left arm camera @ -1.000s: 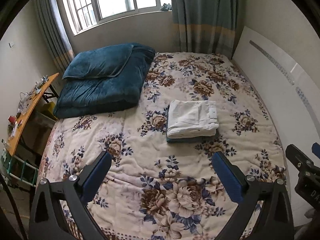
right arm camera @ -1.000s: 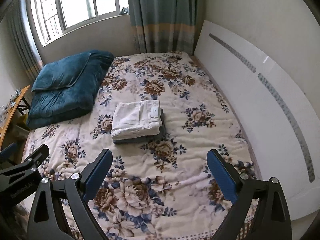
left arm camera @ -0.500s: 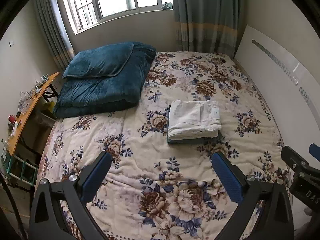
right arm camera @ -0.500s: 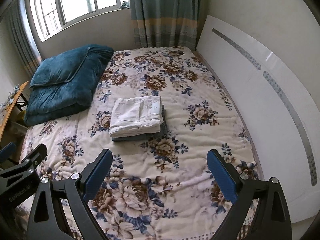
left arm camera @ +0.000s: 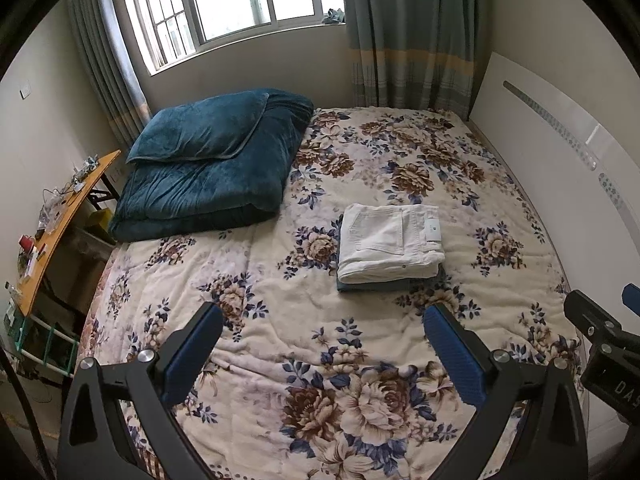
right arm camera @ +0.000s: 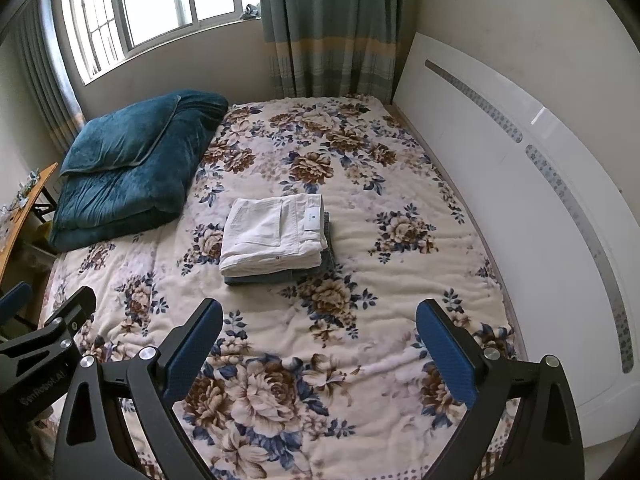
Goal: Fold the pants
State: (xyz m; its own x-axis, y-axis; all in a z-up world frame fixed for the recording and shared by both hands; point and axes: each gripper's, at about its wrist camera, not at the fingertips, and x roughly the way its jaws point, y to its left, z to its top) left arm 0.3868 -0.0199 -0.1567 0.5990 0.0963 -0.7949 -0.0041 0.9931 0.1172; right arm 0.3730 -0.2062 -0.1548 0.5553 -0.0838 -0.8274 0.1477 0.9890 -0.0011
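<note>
White pants [left arm camera: 390,242], neatly folded

The right tool [right arm camera: 318,342], its blue-padded fingers spread wide and empty, hangs above a floral-quilted bed [right arm camera: 400,300] where folded white pants [right arm camera: 272,234] lie stacked on a folded grey-blue garment [right arm camera: 280,276].

Folded pants [left arm camera: 390,240] sit on a second folded garment [left arm camera: 384,285] mid-bed [left arm camera: 280,288]. Folded duvet [left arm camera: 208,172] lies at ten o'clock from them, headboard [left arm camera: 560,184] at three, window [left arm camera: 240,4] at twelve, side table [left arm camera: 52,232] at nine.
</note>
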